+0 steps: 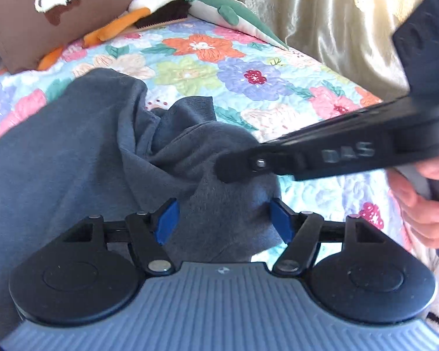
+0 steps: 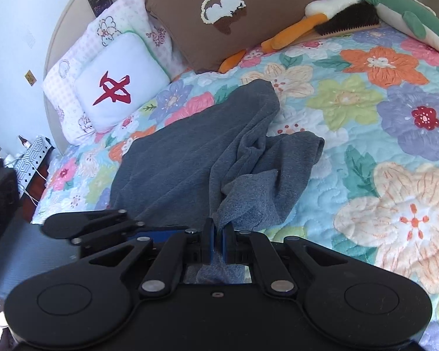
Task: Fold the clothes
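Note:
A blue-grey garment [image 1: 73,158] lies bunched on the floral bed quilt [image 1: 248,87]; it also shows in the right wrist view [image 2: 196,158]. My left gripper [image 1: 224,219] is open, its blue pads on either side of a raised fold of the cloth. My right gripper [image 2: 217,242] is shut on a pinch of the garment's edge. In the left wrist view the right gripper [image 1: 240,165] comes in from the right, held by a hand [image 1: 421,204], and grips the cloth just beyond the left gripper's pads.
A brown pillow [image 2: 248,11], a white pillow with a red mark [image 2: 117,84], a plush toy [image 2: 295,32] and a brush [image 2: 348,23] lie at the bed's head. A curtain [image 1: 336,14] hangs at the bed's far side. A bedside stand [image 2: 29,158] is left.

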Motion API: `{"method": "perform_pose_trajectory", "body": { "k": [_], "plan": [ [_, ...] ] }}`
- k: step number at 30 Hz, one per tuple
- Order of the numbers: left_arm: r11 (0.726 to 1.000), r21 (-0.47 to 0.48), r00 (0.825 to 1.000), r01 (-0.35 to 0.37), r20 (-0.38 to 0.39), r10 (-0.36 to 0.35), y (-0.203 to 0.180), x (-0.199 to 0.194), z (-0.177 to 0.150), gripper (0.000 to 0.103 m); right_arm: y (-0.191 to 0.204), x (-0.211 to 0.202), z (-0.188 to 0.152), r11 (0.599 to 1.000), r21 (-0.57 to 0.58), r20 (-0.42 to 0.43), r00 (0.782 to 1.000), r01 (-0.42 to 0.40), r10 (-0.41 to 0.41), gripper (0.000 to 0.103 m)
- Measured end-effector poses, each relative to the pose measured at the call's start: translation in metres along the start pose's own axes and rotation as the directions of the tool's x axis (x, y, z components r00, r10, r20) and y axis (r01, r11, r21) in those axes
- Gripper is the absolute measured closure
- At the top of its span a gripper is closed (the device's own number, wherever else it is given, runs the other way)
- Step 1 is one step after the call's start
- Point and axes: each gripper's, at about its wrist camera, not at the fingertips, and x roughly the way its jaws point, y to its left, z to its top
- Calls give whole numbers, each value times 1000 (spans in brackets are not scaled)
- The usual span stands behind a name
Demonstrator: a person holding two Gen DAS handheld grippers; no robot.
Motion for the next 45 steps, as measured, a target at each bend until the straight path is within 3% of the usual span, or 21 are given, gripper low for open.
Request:
{"method": "perform_pose_trajectory", "body": {
  "k": [4, 9, 10, 11, 13, 15, 17, 20, 23, 25, 27, 29, 31, 32, 36, 40, 41, 43, 45],
  "plan": [
    [992, 58, 993, -112, 51, 110, -13, 4, 1, 34, -1, -5, -3, 1000, -2, -5, 1000, -25, 25, 97],
    [996, 52, 996, -67, 57, 64, -16, 0, 4, 35, -5, -7, 0, 991, 44, 2, 992, -129, 129, 97],
    [996, 60, 996, -68, 62, 64, -16, 1, 4, 47, -6, -7, -1, 989, 49, -2, 990, -141, 141, 97],
    [995, 67, 996, -76, 58, 72, -16, 4, 5, 72, -5, -6, -1, 989, 48, -8, 990, -141, 141, 97],
    [995, 42, 995, -92, 29, 90, -12, 9, 5, 94, -5, -5, -1, 990, 48, -16, 991, -136, 136, 96],
    [984, 26, 984, -174, 51, 172, -14, 10, 4, 95, -13, -6, -1, 989, 92, 2, 993, -117, 118, 74],
    [979, 24, 977, -202, 74, 200, -12, 6, 1, 95, -22, -8, 0, 985, 141, 24, 995, -102, 100, 72],
    [985, -38, 983, -169, 62, 171, 0, 1, -1, 95, -38, -11, 1, 980, 194, 47, 998, -46, 38, 70],
    [985, -75, 986, -157, 48, 161, 8, 0, -4, 95, -62, 6, -5, 928, 373, 68, 997, -2, -25, 32],
    [984, -100, 988, -148, 37, 153, 14, 1, -5, 95, -79, 30, -12, 863, 505, 41, 999, 1, -26, 32],
    [983, -128, 990, -134, 35, 139, 18, 1, -5, 95, -91, 55, -19, 811, 584, 8, 999, -34, 37, 32],
    [982, -141, 991, -126, 37, 132, 20, 0, -5, 95, -92, 60, -23, 786, 613, 62, 996, -87, 62, 36],
    [983, -135, 991, -123, 41, 130, 19, -1, -5, 95, -86, 57, -20, 807, 577, 92, 992, -125, 88, 81],
    [984, -129, 990, -124, 45, 131, 18, -1, -6, 95, -83, 55, -18, 817, 558, 107, 989, -144, 101, 98],
    [990, -52, 986, -133, 97, 138, -1, -11, 0, 95, -55, 7, 1, 907, 406, 283, 959, -111, -10, 98],
    [998, -62, 993, 10, 115, -3, -19, -18, 13, 90, -24, -47, 20, 981, 195, 394, 914, 18, -95, 98],
    [996, -77, 994, 52, 99, -44, -21, -15, 14, 82, -22, -56, 19, 983, 176, 404, 908, 42, -111, 98],
    [990, -106, 994, 94, 63, -88, -24, -7, 10, 65, -25, -68, 18, 981, 176, 362, 921, 87, -146, 98],
    [988, -124, 995, 95, 31, -92, -25, 1, 2, 59, -32, -69, 14, 964, 163, 283, 925, 212, -252, 98]
  ]
}}
